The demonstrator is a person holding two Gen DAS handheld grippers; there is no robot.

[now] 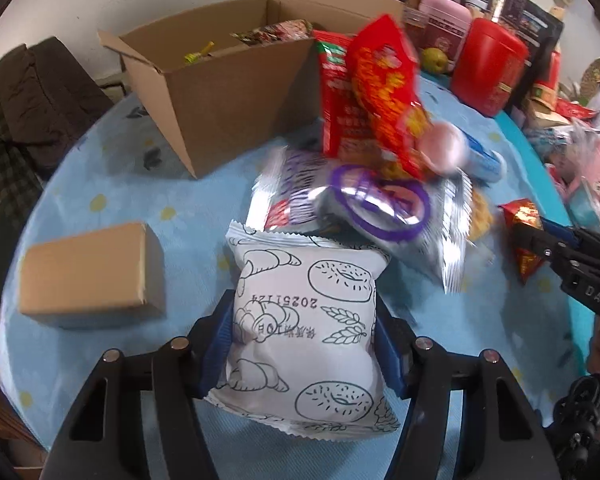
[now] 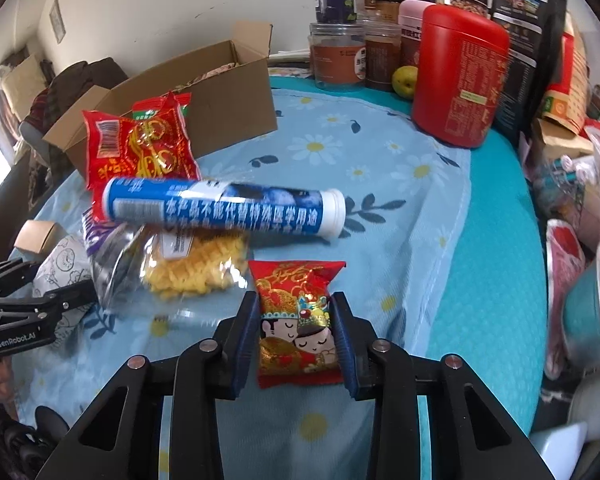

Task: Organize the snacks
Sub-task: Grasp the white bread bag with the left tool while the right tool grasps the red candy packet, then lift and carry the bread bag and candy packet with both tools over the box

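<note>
Left gripper [image 1: 305,344]: jaws clamped on the sides of the white bread packet [image 1: 304,320], near the small box [image 1: 92,274] on the blue cloth [image 1: 188,200]. Right gripper [image 2: 296,336]: jaws pinched on the red packet [image 2: 296,320], nearer than the blue tube [image 2: 224,206]. Open carton [image 2: 204,104] far left.

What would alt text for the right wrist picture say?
A handheld gripper's jaws squeeze a small red cartoon snack packet on a blue daisy tablecloth. Behind lie a blue tube, more snack bags and an open cardboard box.
</note>
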